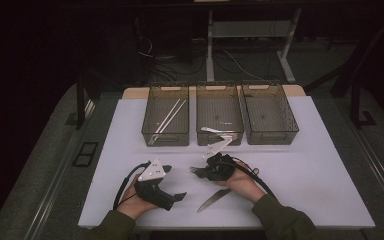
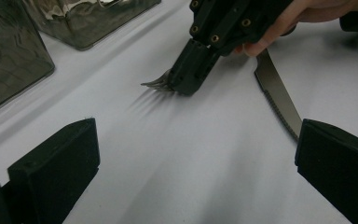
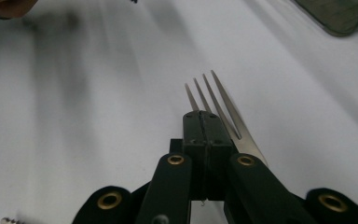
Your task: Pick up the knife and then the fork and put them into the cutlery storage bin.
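A: Going from the left, how many bins do we count at the far side of the tabletop [image 1: 300, 190]?

B: We count three clear bins in a row. The left bin [image 1: 165, 116] has two long pale sticks [image 1: 170, 116] lying slantwise in it. The middle bin [image 1: 219, 114] holds something small we cannot make out, and a white piece [image 1: 219, 145] leans at its near wall. The right bin [image 1: 270, 114] has a faint dark spot on its floor, too small for us to name.

A: And nearer to us?

B: Two claws, one in each hand. The left claw [image 1: 180, 196] rests low on the tabletop; in the left gripper view its jaws stand wide apart with nothing but bare white surface between them.

A: Then the right claw?

B: The right claw [image 1: 198, 170] sits just right of the left one, near the middle of the tabletop. Its jaws are pressed together on one fork [image 3: 214, 100]; in the right gripper view we count four tines sticking out past the tips, and they point left in the high view. The fork hangs just above the tabletop, with its shadow under it.

A: Anything else?

B: One knife [image 1: 214, 200], lying flat on the tabletop below the right hand [image 1: 244, 181], its blade pointing toward the near left. In the left gripper view its toothed edge [image 2: 279, 100] shows clearly, close beside the fingers.
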A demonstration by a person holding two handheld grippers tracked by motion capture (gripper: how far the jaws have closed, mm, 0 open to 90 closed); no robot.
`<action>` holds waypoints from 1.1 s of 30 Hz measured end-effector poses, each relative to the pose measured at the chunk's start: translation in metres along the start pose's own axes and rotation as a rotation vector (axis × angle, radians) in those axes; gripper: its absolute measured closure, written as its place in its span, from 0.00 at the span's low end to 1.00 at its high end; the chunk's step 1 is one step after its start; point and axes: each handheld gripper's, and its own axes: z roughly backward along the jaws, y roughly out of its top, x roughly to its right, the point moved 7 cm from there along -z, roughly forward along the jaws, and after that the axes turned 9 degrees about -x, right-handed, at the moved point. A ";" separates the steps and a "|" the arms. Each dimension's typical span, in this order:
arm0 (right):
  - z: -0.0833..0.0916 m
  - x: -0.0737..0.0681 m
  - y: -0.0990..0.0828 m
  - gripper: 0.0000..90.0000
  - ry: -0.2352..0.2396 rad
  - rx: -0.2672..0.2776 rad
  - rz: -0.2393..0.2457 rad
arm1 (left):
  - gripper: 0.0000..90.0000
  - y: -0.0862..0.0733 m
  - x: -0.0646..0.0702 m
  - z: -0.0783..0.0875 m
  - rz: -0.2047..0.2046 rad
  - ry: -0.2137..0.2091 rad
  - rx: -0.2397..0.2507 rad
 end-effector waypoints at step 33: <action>0.033 0.045 -0.009 0.80 -0.067 -0.467 0.306 | 0.00 0.001 0.001 0.000 0.003 -0.008 0.008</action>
